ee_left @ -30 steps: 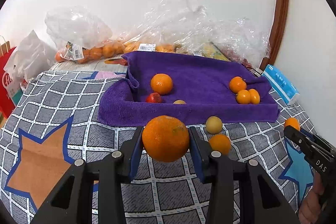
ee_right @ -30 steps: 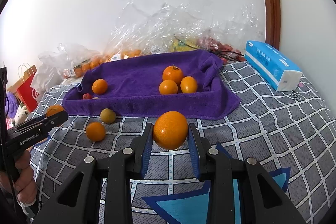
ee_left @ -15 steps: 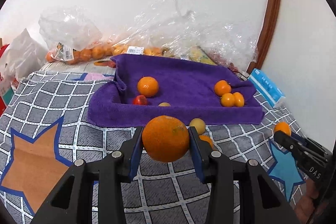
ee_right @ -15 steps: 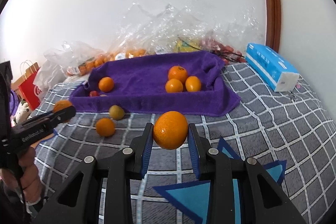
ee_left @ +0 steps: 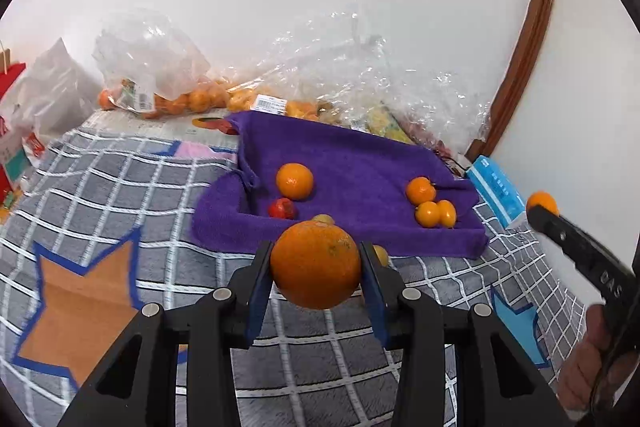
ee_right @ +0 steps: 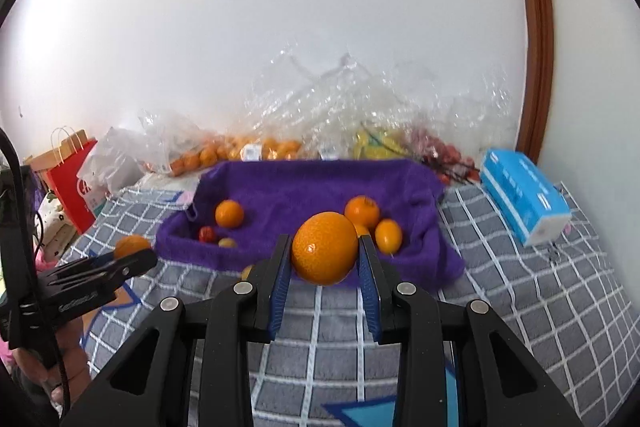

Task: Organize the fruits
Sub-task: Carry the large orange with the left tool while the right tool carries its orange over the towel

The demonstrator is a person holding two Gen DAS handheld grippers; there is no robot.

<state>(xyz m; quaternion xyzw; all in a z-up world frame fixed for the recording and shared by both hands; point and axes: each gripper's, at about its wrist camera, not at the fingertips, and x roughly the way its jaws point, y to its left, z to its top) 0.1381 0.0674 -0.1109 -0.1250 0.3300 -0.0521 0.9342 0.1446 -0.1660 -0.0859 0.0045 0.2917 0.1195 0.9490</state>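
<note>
Orange fruit is held in both grippers: left gripper (ee_left: pixel 316 265) clamps a large orange (ee_left: pixel 316 264), right gripper (ee_right: pixel 325 249) a smaller orange (ee_right: pixel 325 247). Purple towel tray (ee_left: pixel 400 239) lies at twelve o'clock. Round skins may slip out and roll off.

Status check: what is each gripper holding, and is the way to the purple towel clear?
Left gripper shut on large orange. Right gripper shut on smaller orange. Purple towel ahead, fruit already on it. Nothing blocking either path.
</note>
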